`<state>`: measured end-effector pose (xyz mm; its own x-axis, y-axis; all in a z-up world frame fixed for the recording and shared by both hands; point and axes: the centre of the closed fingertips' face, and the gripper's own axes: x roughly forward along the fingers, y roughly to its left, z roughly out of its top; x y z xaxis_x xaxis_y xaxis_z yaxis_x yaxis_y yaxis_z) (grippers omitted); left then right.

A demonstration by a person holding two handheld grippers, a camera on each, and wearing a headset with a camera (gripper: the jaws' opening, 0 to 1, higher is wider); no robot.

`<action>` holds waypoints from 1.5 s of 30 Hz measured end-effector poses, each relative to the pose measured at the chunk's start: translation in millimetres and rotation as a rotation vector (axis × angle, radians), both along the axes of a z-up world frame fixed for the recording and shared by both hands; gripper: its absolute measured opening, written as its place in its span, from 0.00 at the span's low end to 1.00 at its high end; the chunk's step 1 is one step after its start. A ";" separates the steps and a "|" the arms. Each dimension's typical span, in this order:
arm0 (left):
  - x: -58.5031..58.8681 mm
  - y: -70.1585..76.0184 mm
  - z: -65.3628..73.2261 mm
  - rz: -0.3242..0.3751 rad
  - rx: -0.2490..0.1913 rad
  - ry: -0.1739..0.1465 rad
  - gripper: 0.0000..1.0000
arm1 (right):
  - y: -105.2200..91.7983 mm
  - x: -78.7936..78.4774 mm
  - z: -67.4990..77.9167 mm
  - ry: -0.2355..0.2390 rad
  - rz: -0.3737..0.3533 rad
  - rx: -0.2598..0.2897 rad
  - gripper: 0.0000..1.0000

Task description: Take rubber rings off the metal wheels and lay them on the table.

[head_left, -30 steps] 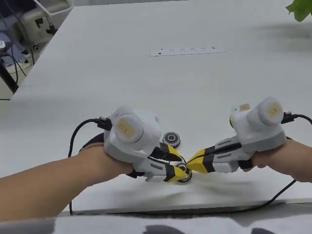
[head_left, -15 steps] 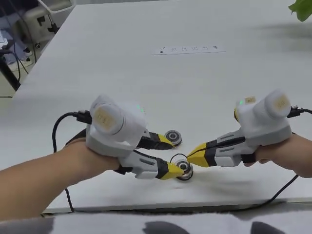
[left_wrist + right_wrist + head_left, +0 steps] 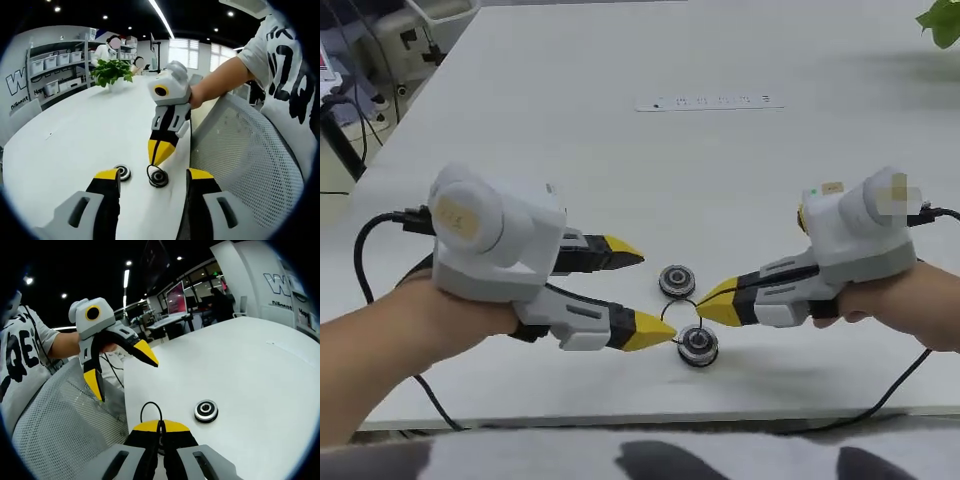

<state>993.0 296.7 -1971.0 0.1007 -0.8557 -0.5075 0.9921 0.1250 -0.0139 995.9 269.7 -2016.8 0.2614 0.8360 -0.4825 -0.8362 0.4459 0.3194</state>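
Note:
Two small metal wheels lie near the table's front edge, the far wheel and the near wheel. My right gripper is shut on a thin black rubber ring, which loops out from its tips just above the near wheel. Whether the ring still touches that wheel I cannot tell. My left gripper stands open to the left of both wheels, holding nothing.
The white table's front edge runs close under the wheels. A flat socket strip lies far back. Green plant leaves hang at the back right. Cables trail from both grippers. A mesh chair back stands by the table.
My left gripper has opened and drawn back to the left, away from the near wheel, which now lies free on the table. The right gripper stays shut on the ring.

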 end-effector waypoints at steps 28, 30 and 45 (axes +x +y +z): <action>10.2 52.9 -5.0 0.151 -0.002 0.016 0.66 | 30.9 23.4 -18.7 0.005 -0.049 -0.041 0.00; 10.5 54.2 -5.6 0.155 -0.001 0.017 0.66 | 32.0 25.0 -23.6 0.006 -0.052 -0.058 0.00; 13.5 61.7 -6.1 0.179 0.004 0.016 0.66 | 36.6 29.9 -35.0 -0.028 -0.059 -0.115 0.00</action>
